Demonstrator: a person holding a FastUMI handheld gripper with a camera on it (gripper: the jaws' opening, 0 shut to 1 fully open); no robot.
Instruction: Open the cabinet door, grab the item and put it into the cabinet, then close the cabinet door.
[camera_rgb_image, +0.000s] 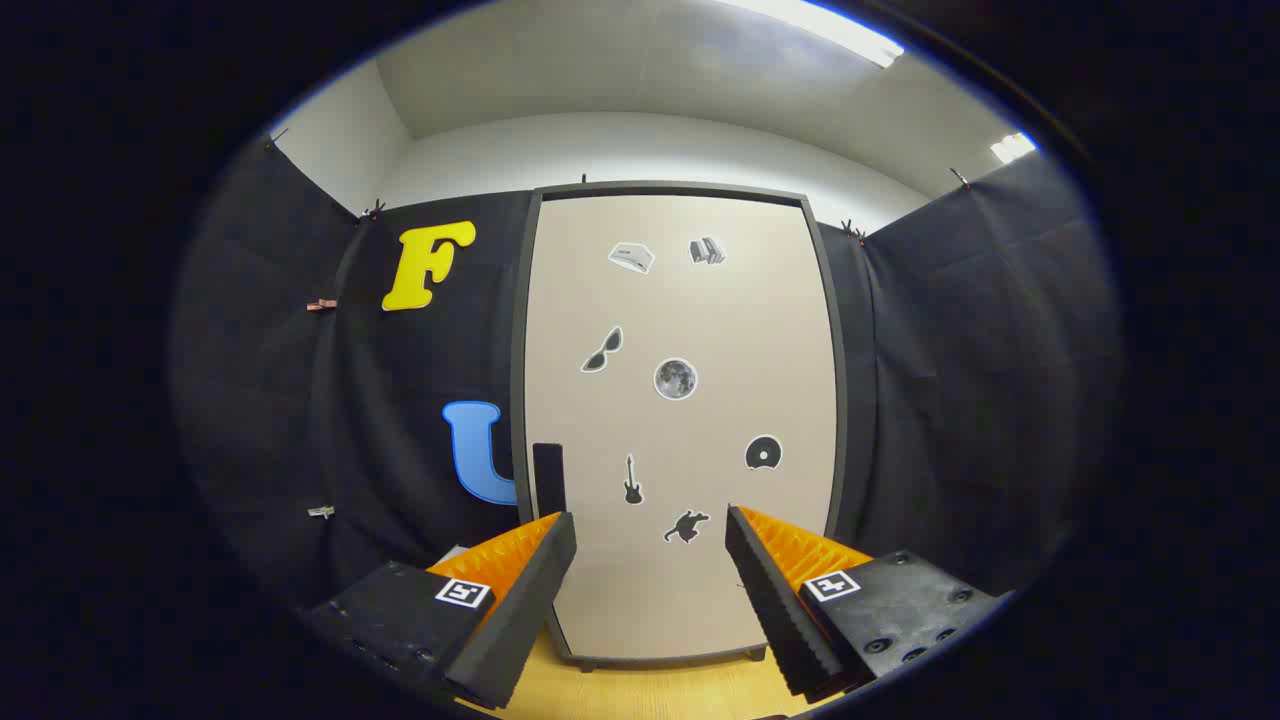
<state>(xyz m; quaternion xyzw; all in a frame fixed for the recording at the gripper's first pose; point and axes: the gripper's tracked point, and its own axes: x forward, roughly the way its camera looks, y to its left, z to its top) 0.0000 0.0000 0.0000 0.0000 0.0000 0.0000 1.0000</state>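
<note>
Now gripper (650, 525) wide, empty, facing cabinet door (680, 420), seemingly closed; handle (548, 478) by left finger.

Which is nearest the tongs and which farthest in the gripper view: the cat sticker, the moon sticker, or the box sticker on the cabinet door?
From the open tongs, holding nothing:
1. Black cat sticker, just ahead between the fingers, low on the beige cabinet door.
2. Round grey moon sticker, mid-door.
3. White box sticker, near the top.

Matt smooth cabinet door (690, 420), light wood-grain tabletop (650, 695), ribbed tongs (650, 530) pads.
</note>
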